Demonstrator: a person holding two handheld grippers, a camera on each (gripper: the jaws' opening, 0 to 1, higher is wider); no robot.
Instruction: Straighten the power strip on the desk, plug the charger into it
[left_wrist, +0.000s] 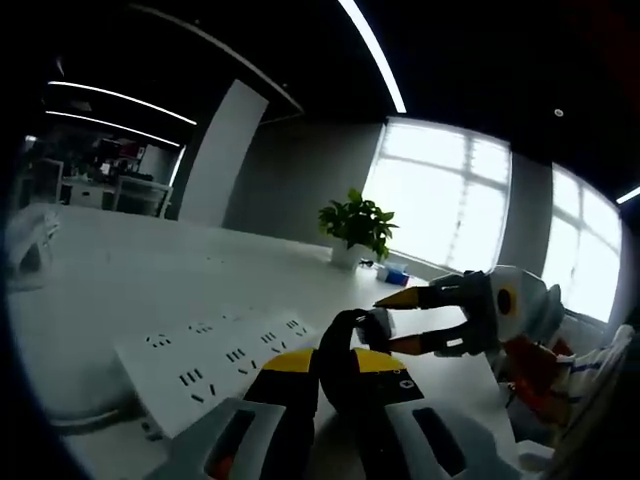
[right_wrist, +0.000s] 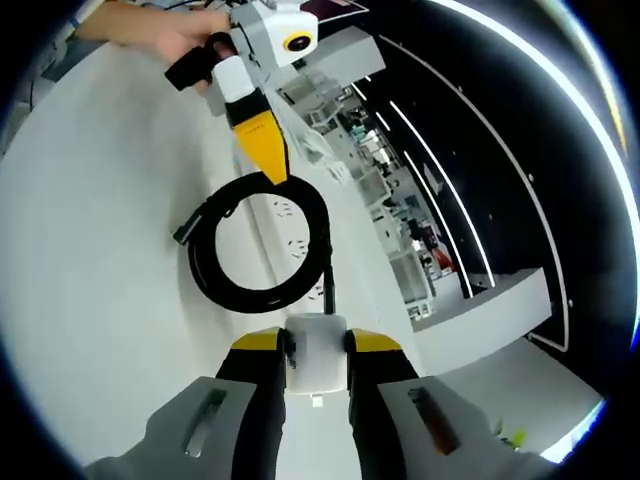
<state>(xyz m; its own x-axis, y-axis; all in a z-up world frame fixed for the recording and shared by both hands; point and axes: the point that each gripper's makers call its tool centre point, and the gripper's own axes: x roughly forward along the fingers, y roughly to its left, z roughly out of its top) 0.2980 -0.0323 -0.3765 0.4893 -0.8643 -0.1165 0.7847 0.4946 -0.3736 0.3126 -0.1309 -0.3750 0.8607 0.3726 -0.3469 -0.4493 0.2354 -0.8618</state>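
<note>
Right gripper view has the clearest look at it: the right gripper (right_wrist: 318, 362) is clenched on the white charger (right_wrist: 318, 355), jaws pressed to its two sides, and the charger's black cable (right_wrist: 258, 250) hangs out ahead in a loose coil. Beyond that coil the left gripper (right_wrist: 268, 172) reaches down with its yellow-tipped jaws at the top of the loop. A person's hand (right_wrist: 190, 38) holds it from behind. Under the coil lies the white power strip (right_wrist: 290, 225), flat on the white desk (right_wrist: 90, 260) and running away towards the far edge.

In the left gripper view the left gripper is clenched on the cable where it arches over the jaws. The power strip lies just left of them, socket holes up, towards the desk's near edge. The right gripper comes in from the right with the charger between its tips. A potted plant (left_wrist: 357, 228) stands near the far edge by the windows (left_wrist: 440, 190).

I'd say the plugging step is in hand. The strip looks to lie straight enough, though I can't be sure. Next, the charger's prongs need turning towards a socket and pressing squarely in, with the coil kept off the holes.
</note>
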